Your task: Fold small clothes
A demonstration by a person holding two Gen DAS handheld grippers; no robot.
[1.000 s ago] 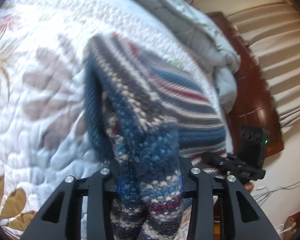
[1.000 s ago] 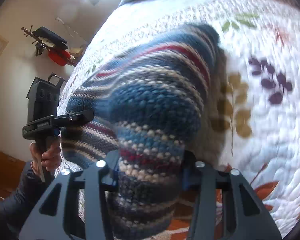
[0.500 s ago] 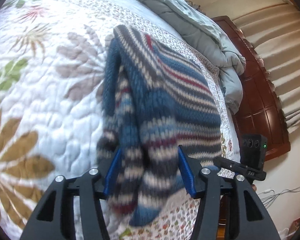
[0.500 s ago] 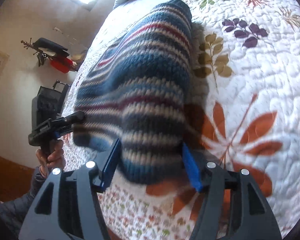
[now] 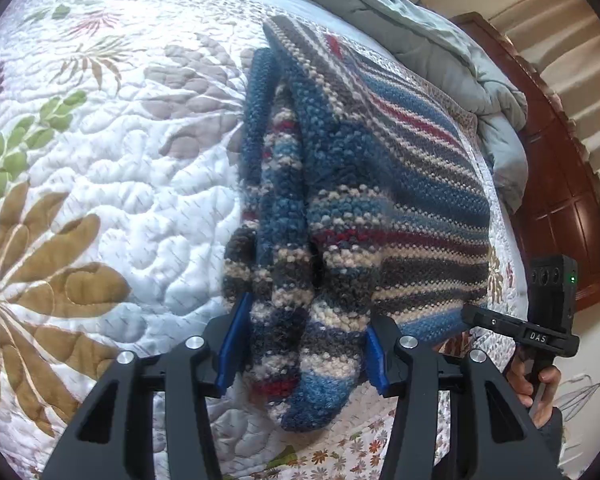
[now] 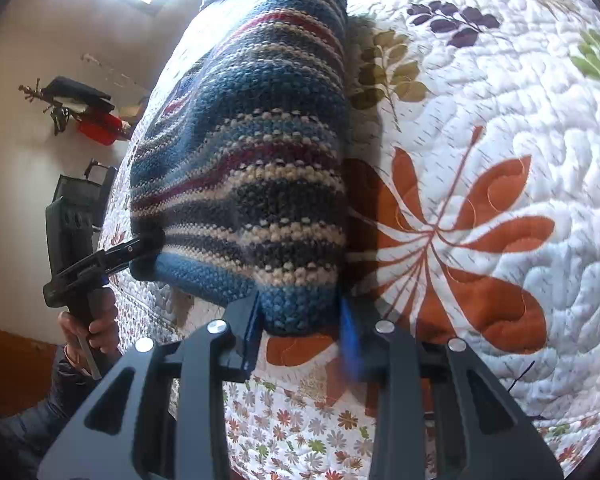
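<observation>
A striped knitted sweater point(image 5: 380, 168) in blue, grey, cream and red lies folded on the quilted bed. In the left wrist view my left gripper point(image 5: 304, 344) has its jaws around the sweater's near corner, with thick knit bunched between the blue pads. In the right wrist view the sweater point(image 6: 252, 152) lies ahead, and my right gripper point(image 6: 300, 332) stands open with the other near corner between its pads. The right gripper also shows at the sweater's edge in the left wrist view point(image 5: 512, 324), and the left one in the right wrist view point(image 6: 140, 248).
The white quilt with leaf and flower prints point(image 5: 80, 184) spreads to the left, and to the right in the right wrist view point(image 6: 480, 200). A grey duvet point(image 5: 440, 52) is heaped at the bed's far end by a wooden headboard point(image 5: 560, 184). The bed's edge is just below both grippers.
Both grippers came down and back, laying the lifted sweater on the quilt. The right jaws have spread apart; the left jaws have widened a little but remain around the knit.
</observation>
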